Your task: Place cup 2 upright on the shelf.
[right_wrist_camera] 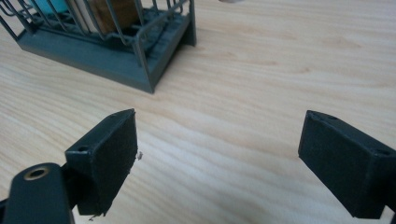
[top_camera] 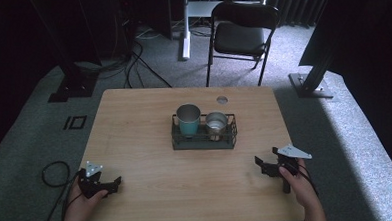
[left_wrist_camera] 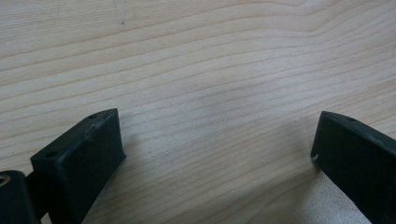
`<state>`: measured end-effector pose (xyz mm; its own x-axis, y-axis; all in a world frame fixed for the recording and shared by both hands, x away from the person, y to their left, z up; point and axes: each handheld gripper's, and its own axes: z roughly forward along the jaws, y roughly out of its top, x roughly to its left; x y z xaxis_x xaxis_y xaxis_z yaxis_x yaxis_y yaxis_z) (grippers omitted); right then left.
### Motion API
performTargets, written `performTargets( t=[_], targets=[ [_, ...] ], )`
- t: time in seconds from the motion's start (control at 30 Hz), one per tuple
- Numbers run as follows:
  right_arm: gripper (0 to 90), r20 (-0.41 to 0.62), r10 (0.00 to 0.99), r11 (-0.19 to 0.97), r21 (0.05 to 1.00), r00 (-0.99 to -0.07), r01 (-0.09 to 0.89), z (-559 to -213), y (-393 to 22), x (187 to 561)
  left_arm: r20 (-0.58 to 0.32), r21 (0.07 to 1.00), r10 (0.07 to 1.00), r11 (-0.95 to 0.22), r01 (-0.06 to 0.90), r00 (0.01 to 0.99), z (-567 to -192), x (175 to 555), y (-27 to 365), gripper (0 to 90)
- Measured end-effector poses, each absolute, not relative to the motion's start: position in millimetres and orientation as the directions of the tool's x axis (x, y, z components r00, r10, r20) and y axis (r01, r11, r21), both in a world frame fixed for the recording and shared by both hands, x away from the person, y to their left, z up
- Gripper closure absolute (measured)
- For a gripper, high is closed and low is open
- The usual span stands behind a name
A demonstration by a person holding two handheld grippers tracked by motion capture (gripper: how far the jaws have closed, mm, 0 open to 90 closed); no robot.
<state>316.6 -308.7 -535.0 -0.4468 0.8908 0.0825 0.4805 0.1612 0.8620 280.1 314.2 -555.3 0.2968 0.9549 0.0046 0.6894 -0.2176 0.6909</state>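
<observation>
Both grippers rest low at the near edge of the table (top_camera: 135,138), the left gripper (top_camera: 118,182) at 7 o'clock and the right gripper (top_camera: 267,161) at 5 o'clock, jaws spread wide and empty, apparently staged for a reach. The wire rack (top_camera: 204,140) sits at centre, keeping the teal cup (top_camera: 188,120) and the steel cup (top_camera: 216,124) upright side by side. Bare wood lies between; nothing obstructs. A chair (top_camera: 240,31) stands beyond at 12 o'clock.

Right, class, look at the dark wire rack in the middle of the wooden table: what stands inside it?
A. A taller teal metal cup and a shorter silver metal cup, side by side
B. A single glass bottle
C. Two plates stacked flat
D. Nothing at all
A: the high view shows the taller teal metal cup and the shorter silver metal cup standing upright side by side inside the dark wire rack.
</observation>
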Motion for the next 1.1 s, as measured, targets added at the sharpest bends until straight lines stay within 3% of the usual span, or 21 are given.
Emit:
performTargets(
  t=[0.5, 1.1],
  targets=[
    [11.5, 0.036, 0.928, 0.189, 0.812, -0.371, 0.552, -549, -326, 294, 0.005, 0.69, 0.955, -0.218, 0.69, 0.297, -555, 280, 314, 2.8],
    [11.5, 0.019, 0.938, 0.212, 0.756, -0.345, 0.619, -555, -335, 275, 0.005, 0.69, 0.955, -0.218, 0.69, 0.297, -555, 280, 314, 2.8]
  ],
)
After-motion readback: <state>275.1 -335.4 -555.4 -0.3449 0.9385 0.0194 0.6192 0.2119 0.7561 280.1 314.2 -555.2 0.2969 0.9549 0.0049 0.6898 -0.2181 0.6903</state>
